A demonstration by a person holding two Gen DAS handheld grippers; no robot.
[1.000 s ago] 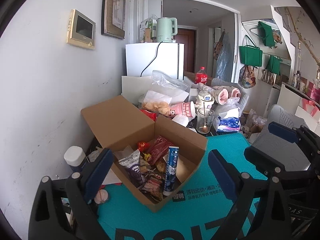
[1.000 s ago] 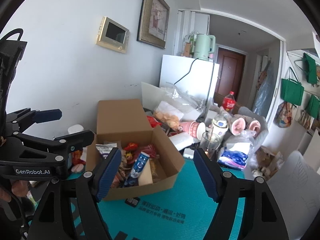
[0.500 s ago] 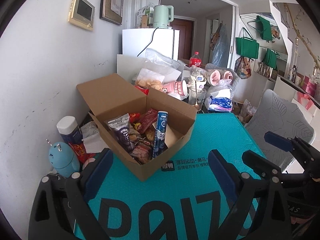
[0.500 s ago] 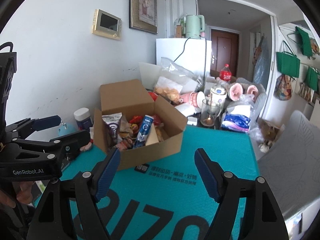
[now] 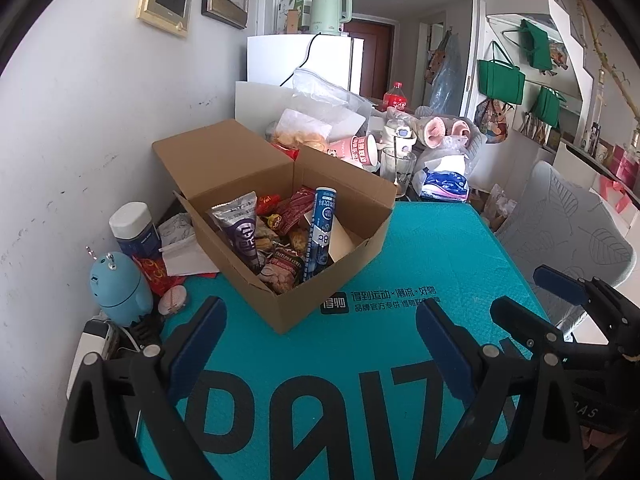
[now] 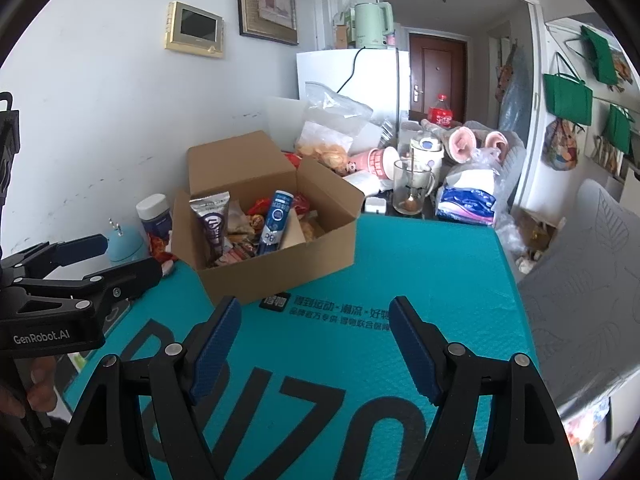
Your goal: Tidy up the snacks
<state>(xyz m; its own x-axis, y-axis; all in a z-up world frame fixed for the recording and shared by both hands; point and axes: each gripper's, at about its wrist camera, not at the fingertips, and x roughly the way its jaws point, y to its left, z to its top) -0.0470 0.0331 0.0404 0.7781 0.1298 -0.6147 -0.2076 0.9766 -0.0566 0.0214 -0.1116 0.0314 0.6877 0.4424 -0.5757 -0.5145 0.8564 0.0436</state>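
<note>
Along the left edge of the desk (image 5: 420, 240), by the wall, you have a white-capped jar (image 5: 132, 226) and nearer you a small blue gadget (image 5: 118, 286), with red and white papers (image 5: 180, 260) between them and the box.

Your left gripper (image 5: 318, 340) hangs over the near part of the teal cover, its jaws apart with nothing between them. Just beyond it, toward the far left corner of the desk, the cardboard box (image 5: 320, 300) stands open, its lid flap tilted back toward the wall. The snacks sit inside: a silver and purple pouch (image 5: 240, 228) leaning at the left, red wrappers (image 5: 294, 210) behind, a blue tube (image 5: 320, 232) standing at a slant in the middle.

Your right gripper (image 6: 314, 338) is also over the teal cover, jaws wide apart and empty, short of the box and not touching it.

Past the far edge of the desk, right of the box, stand a pink cup (image 5: 358, 148) on its side, a glass mug (image 5: 396, 166) with a spoon in it, and a blue tissue pack (image 5: 444, 184).
</note>
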